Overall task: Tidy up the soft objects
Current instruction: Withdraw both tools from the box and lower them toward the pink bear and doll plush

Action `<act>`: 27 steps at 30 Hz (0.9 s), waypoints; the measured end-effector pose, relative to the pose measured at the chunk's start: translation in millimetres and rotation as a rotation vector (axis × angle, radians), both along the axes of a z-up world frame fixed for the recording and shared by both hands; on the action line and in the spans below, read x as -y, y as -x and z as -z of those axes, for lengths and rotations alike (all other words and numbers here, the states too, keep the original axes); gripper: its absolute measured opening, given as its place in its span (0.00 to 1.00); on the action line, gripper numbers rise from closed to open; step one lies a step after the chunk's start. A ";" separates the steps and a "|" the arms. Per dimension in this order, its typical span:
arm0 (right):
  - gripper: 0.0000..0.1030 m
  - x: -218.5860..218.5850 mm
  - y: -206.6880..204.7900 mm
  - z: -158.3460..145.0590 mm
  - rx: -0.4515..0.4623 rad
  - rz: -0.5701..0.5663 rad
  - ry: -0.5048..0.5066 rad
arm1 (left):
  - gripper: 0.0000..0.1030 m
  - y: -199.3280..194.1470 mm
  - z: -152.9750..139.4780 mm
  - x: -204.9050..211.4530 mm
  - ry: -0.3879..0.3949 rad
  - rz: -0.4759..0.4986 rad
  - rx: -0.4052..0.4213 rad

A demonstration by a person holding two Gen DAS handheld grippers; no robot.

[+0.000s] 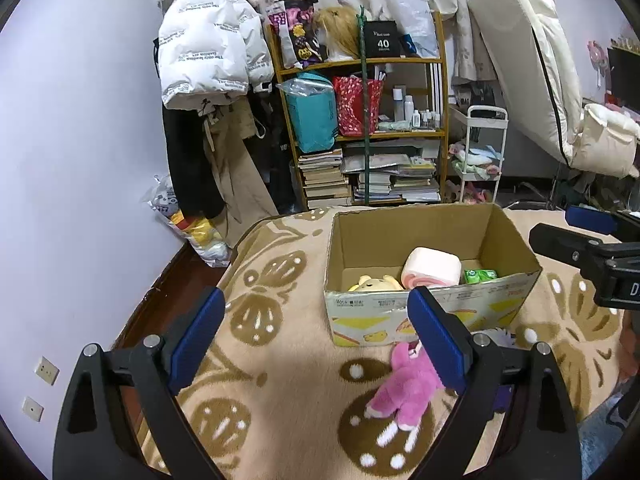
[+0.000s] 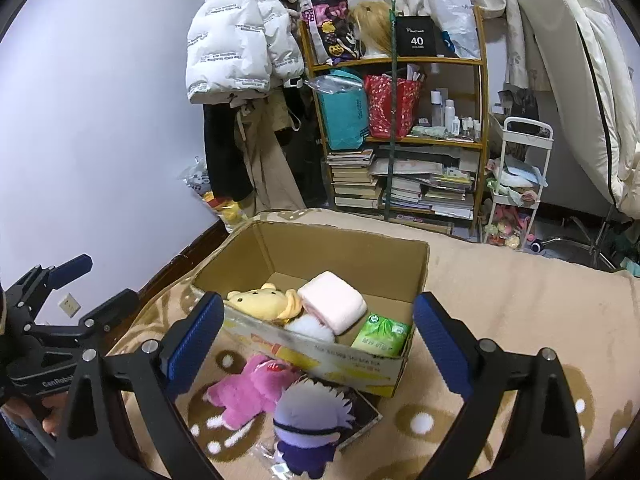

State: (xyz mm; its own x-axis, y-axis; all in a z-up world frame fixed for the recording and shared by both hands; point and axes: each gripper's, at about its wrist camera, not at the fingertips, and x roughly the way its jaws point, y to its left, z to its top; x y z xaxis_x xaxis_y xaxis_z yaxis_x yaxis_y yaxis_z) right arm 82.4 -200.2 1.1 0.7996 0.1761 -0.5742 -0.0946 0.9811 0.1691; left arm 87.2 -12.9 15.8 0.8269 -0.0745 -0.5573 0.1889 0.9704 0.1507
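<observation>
Cardboard box (image 2: 320, 354) sits open on the blanket (image 2: 500, 280) as our collecting bin, already holding the yellow plush (image 2: 262, 304), pink roll (image 2: 332, 306) and green tissue pack (image 2: 382, 336). Both our left gripper (image 1: 316, 336) and right gripper (image 2: 318, 340) gape empty; the pink bunny (image 2: 248, 392) and purple doll (image 2: 308, 424) wait just outside.

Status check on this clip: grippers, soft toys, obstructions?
Left gripper and right gripper open, empty. Pink plush and purple plush outside the cardboard box. Nothing blocking them.
</observation>
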 end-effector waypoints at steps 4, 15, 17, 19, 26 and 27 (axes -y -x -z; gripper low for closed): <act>1.00 -3.0 14.0 -5.6 0.008 0.001 -0.001 | 0.95 18.0 -4.1 -6.4 -0.008 -0.011 0.016; 1.00 -5.6 35.8 -8.0 -0.023 0.006 -0.001 | 0.96 47.0 0.4 -10.1 -0.006 0.017 -0.038; 1.00 -6.6 37.8 -6.4 -0.028 0.004 -0.002 | 0.96 46.8 0.7 -8.3 -0.008 0.015 -0.042; 1.00 -9.0 39.4 -4.7 -0.035 0.006 0.002 | 0.96 47.4 2.3 -7.9 -0.015 0.010 -0.042; 1.00 -12.9 39.4 2.6 -0.050 -0.005 0.008 | 0.96 40.6 10.0 -3.3 -0.028 0.016 -0.061; 1.00 -13.8 39.2 4.3 -0.054 -0.008 0.012 | 0.96 39.3 11.8 -2.0 -0.032 0.018 -0.066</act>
State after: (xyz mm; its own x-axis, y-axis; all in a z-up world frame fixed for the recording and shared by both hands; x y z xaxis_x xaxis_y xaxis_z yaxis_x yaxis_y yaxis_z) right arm 43.2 -186.4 -3.3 0.7663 0.1747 -0.6183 -0.0931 0.9824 0.1621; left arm 47.9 -10.8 4.0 0.7873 -0.0700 -0.6126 0.2166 0.9616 0.1684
